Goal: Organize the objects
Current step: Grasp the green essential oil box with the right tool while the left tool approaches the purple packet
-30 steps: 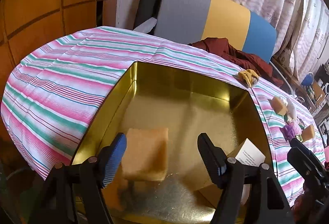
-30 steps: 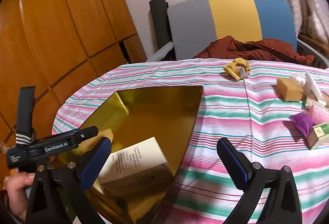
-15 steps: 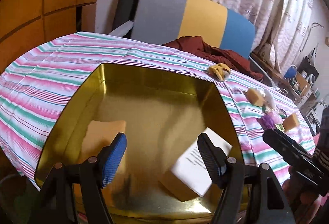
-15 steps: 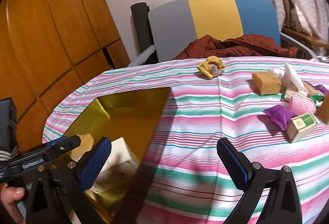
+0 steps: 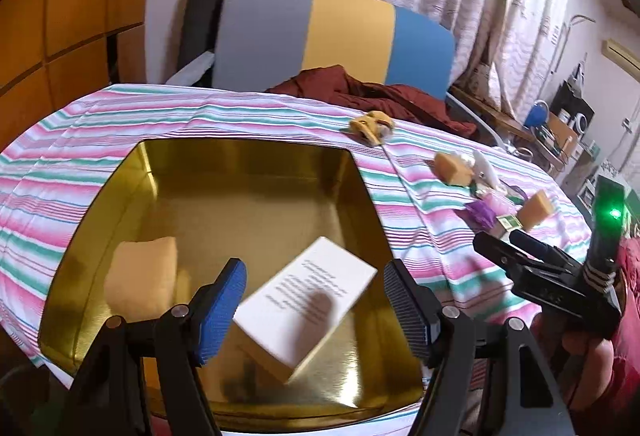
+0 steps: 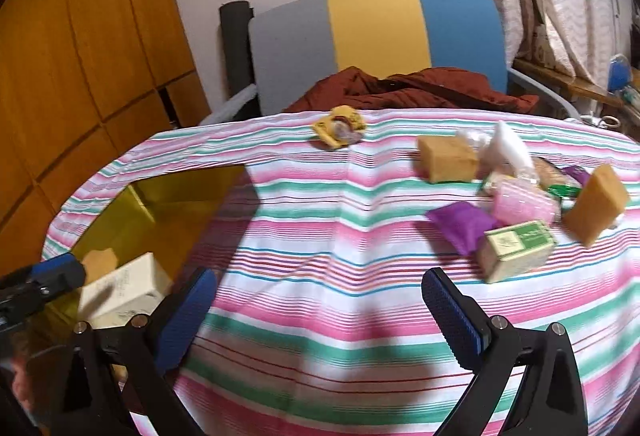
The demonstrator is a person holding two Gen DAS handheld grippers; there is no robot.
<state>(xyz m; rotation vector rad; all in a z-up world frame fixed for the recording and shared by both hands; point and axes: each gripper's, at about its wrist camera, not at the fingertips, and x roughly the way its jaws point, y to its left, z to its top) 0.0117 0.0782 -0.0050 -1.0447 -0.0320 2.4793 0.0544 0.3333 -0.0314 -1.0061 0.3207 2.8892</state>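
**Two items in the gold tin, both grippers empty**

I'm looking down my left gripper [image 5: 314, 310] and its jaws stand wide apart, nothing between the pads. Beyond the fingertips sits the gold tin [image 5: 248, 151] on the striped cloth [image 5: 80, 139]. Inside it, the white box [image 5: 308, 296] lies tilted, just ahead of the gap between my fingers, printed face up. The sponge [image 5: 142, 278] rests in the tin too, out past the left finger, apart from the box.

Over to my right gripper [image 6: 320, 316]: jaws also spread wide, holding nothing, only bare cloth between them. The tin shows off past its left finger, box and sponge visible inside. Ahead of the right finger lies the loose pile on the cloth: a green box [image 6: 516, 256] nearest, a purple pouch [image 6: 460, 222] beside it, a pink packet [image 6: 524, 203], two more sponges [image 6: 446, 157] and a white tube [image 6: 508, 149]. A yellow wrapper [image 6: 340, 125] sits alone, far ahead between the fingers.
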